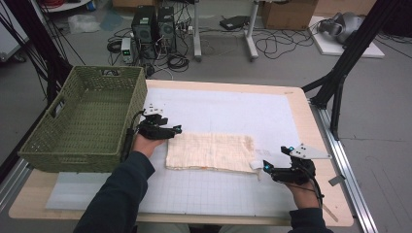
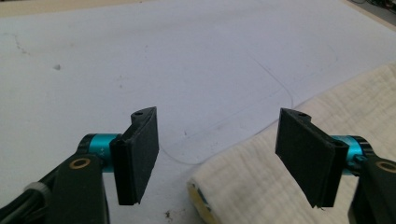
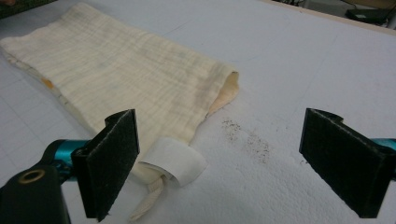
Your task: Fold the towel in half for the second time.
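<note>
On the white mat (image 1: 233,111), a folded cream cloth (image 1: 210,152) lies flat, a gripper at each end.

Left gripper (image 1: 176,129) sits at the cloth's left end, jaws wide apart, holding nothing; the cloth's corner lies between them in the left gripper view. Right gripper (image 1: 265,167) sits at the cloth's right end, jaws spread, empty, beside a curled white tag (image 3: 175,162) at that corner. Green woven basket (image 1: 85,116) stands left of the cloth, just beyond the left gripper.
</note>
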A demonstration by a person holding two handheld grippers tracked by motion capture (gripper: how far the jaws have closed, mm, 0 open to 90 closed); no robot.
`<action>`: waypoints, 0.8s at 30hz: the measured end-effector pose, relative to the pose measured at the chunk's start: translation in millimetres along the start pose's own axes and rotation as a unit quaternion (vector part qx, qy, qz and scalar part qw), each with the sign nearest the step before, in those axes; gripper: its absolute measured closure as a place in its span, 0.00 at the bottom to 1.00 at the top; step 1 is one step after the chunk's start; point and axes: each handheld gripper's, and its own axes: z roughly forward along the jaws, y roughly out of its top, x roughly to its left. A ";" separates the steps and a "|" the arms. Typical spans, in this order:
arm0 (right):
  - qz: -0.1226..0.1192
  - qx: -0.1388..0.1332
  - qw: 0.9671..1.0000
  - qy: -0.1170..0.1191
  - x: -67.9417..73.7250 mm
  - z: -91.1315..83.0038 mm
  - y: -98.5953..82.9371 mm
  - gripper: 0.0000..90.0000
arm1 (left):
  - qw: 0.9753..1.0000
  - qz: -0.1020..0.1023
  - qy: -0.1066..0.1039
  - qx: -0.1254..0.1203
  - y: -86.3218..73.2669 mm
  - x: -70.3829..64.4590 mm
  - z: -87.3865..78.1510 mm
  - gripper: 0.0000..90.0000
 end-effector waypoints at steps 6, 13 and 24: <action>0.000 0.006 1.000 0.001 1.0 3.9 -1.0 0.13 | 1.000 -0.001 0.004 0.017 -5.5 6.7 8.1 0.40; 0.000 0.011 1.000 0.003 1.9 7.3 -1.3 0.13 | 0.997 0.016 -0.007 0.071 -11.1 4.6 13.1 0.52; -0.002 0.030 1.000 0.005 -2.6 24.8 3.9 0.13 | 0.996 0.057 -0.015 0.067 -19.6 -1.8 7.9 0.92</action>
